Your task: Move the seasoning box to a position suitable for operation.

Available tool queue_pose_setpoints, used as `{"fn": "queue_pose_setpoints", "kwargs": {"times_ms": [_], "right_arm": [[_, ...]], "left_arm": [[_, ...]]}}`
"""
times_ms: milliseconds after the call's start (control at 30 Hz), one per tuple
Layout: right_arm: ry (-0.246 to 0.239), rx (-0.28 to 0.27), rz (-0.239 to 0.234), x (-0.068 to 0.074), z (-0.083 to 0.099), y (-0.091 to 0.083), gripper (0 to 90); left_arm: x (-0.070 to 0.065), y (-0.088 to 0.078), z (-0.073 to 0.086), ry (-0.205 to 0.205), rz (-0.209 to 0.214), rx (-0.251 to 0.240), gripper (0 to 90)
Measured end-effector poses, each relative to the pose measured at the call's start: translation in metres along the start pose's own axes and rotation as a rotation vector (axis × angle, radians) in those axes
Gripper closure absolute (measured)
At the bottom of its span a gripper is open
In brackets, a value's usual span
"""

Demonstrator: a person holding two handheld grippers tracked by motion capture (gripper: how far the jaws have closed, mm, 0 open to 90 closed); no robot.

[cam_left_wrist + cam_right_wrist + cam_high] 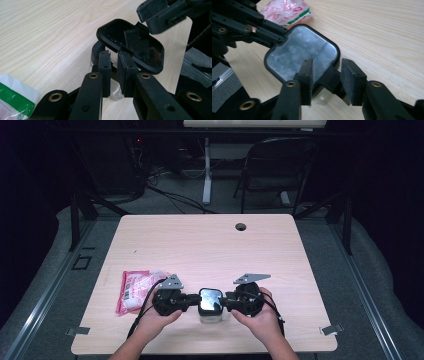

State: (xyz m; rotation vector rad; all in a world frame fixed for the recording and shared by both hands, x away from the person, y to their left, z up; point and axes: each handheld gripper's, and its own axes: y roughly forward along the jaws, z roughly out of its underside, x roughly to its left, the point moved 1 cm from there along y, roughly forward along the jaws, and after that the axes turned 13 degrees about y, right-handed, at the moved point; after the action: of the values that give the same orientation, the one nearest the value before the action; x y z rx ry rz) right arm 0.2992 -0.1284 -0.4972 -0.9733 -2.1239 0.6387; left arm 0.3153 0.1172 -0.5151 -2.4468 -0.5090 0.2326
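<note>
Apparently left gripper (113, 56) pinches the lid (302, 53); right gripper (327, 68) stands open.

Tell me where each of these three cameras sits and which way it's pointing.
High view: above the person's side, looking forward and down on the table; both forearms, the left gripper and the right gripper meet at a lidded container.
Left gripper view: rides the left gripper, looking along its jaws at the lid's dark underside.
Right gripper view: rides the right gripper, looking down on the lid's shiny top.
Shared: the lid, and the red-and-white packet.
</note>
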Motion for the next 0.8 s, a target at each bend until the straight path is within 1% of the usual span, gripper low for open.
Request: {"fn": "queue_pose_setpoints", "kwargs": {"times_ms": [67, 100, 133, 167, 200, 233, 267, 300, 400, 467, 533, 567, 600, 633, 700, 733, 767, 800], "right_arm": [[-0.010, -0.007, -0.006, 0.002, 0.000, 0.000, 59.0], [-0.030, -0.007, -0.016, 0.009, 0.001, -0.003, 56.8], [-0.040, -0.012, -0.024, 0.011, 0.001, -0.003, 56.0], [-0.055, -0.012, -0.028, 0.015, 0.001, -0.003, 55.2], [-0.066, -0.011, -0.027, 0.019, 0.002, -0.004, 54.9], [-0.088, -0.005, -0.027, 0.022, 0.002, -0.005, 54.2], [-0.095, -0.011, -0.029, 0.026, 0.003, -0.005, 53.6], [-0.117, -0.004, -0.026, 0.030, 0.004, -0.006, 52.8], [-0.150, 0.000, -0.023, 0.038, 0.006, -0.007, 52.0], [-0.164, 0.001, -0.023, 0.041, 0.007, -0.006, 51.4], [-0.168, 0.005, -0.017, 0.042, 0.008, -0.006, 51.2], [-0.167, -0.083, -0.018, 0.044, 0.011, 0.003, 50.8], [-0.168, -0.102, 0.001, 0.044, 0.012, 0.005, 50.5], [-0.198, 0.009, 0.018, 0.044, 0.010, -0.001, 50.2], [-0.211, 0.002, 0.033, 0.046, 0.012, 0.002, 48.2], [-0.211, 0.002, 0.033, 0.046, 0.012, 0.002, 48.2], [-0.238, -0.020, 0.062, 0.049, 0.013, 0.005, 47.7], [-0.243, -0.021, 0.067, 0.049, 0.013, 0.005, 47.7]], "left_arm": [[0.000, 0.000, 0.000, 0.001, 0.000, -0.002, 79.1], [0.000, 0.000, -0.001, -0.002, -0.014, -0.007, 79.0], [0.000, 0.000, -0.001, -0.002, -0.004, -0.009, 78.8], [0.000, -0.001, -0.002, -0.004, -0.003, -0.009, 78.7], [0.000, -0.001, -0.002, -0.004, -0.005, -0.012, 78.5], [0.000, -0.001, -0.003, -0.002, -0.005, -0.014, 78.4], [-0.001, -0.001, -0.004, -0.006, -0.015, -0.015, 78.0], [-0.001, -0.002, -0.005, -0.008, -0.005, -0.018, 77.9], [-0.001, -0.002, -0.007, -0.006, -0.012, -0.019, 77.0], [-0.001, -0.001, -0.007, -0.013, -0.013, -0.026, 76.5], [-0.001, -0.002, -0.008, -0.012, -0.015, -0.023, 76.4], [-0.001, -0.002, -0.009, -0.017, -0.017, -0.028, 76.1], [-0.001, -0.003, -0.010, -0.017, -0.022, -0.027, 76.0], [-0.001, -0.003, -0.010, -0.018, -0.021, -0.032, 75.9], [-0.002, -0.003, -0.011, -0.011, -0.026, -0.031, 75.6], [-0.002, -0.003, -0.011, -0.011, -0.026, -0.031, 75.5], [-0.004, -0.002, -0.012, 0.001, -0.037, -0.026, 75.3], [-0.004, -0.002, -0.012, 0.004, -0.043, -0.022, 74.7]]}}
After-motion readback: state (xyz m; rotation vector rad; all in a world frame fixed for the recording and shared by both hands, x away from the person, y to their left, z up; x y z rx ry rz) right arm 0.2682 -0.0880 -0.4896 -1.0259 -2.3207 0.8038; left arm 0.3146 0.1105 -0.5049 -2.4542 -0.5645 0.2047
